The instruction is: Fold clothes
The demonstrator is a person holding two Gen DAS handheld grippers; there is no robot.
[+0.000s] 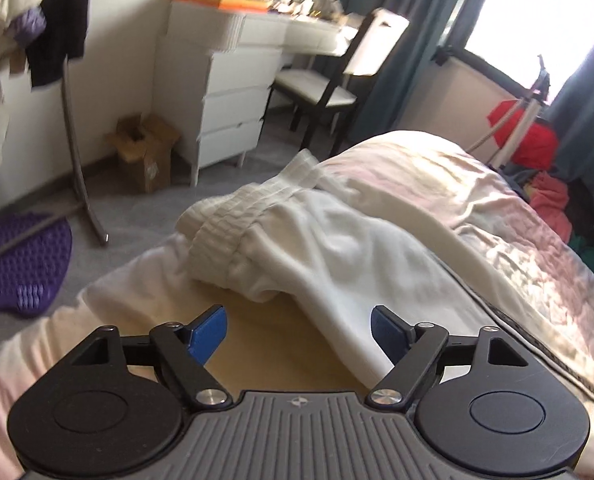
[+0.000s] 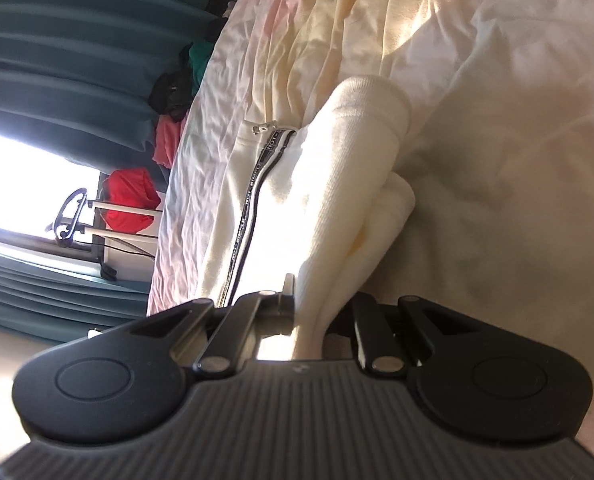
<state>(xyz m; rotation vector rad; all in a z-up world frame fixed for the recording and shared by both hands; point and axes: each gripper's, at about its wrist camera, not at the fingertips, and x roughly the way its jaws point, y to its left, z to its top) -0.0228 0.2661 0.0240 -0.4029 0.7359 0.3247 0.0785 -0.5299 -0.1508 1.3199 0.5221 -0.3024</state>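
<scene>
Two grippers: left gripper [image 1: 299, 330] spread wide, empty; right gripper [image 2: 313, 320] clamped on cream ribbed-waistband knit trousers [image 1: 297, 240] draped across pale quilted bed [image 1: 477, 200]. Risks slipping from one-sided hold, undoing layers.

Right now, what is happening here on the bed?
A person is folding a white garment on the bed with two hand-held grippers. The right gripper is shut on a bunched fold of the garment, beside its black-and-white zipper tape. The left gripper is open and holds nothing; it points at the ribbed elastic band. The fold is not finished.
</scene>
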